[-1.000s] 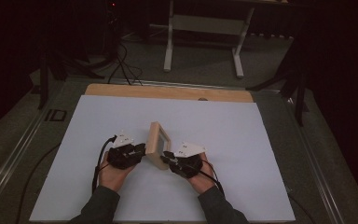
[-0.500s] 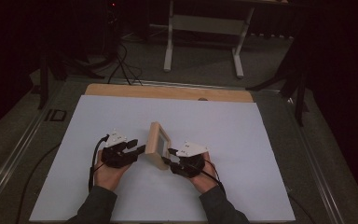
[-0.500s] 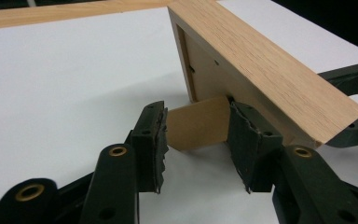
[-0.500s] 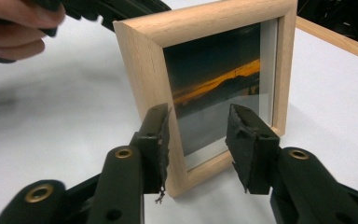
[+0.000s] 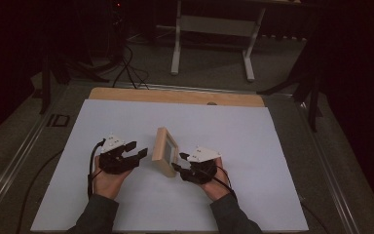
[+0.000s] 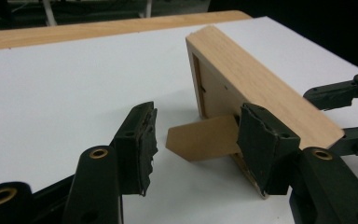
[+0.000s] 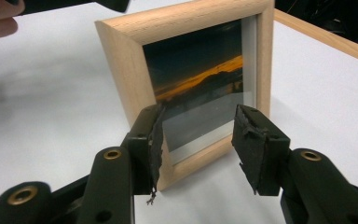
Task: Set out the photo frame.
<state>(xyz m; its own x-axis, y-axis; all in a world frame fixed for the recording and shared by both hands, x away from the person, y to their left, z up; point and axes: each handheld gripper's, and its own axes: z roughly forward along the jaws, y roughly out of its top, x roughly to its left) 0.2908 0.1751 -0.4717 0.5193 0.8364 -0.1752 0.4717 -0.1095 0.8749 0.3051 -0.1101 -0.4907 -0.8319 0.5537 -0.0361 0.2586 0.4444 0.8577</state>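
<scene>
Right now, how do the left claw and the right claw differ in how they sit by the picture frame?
The left claw faces the picture frame from behind, by its fold-out stand; the right claw faces its glass front. The left claw stands off; the right claw is close at the bottom edge. Both have just been opening, and neither grips the frame.

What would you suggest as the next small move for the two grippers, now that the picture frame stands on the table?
I would probably draw both grippers straight back. The picture frame stands upright on its back stand, and the left gripper and right gripper have just been opening, with no pad pressing on the wood. The right fingers sit close to the frame's lower edge, so a sideways move could tip it.
</scene>
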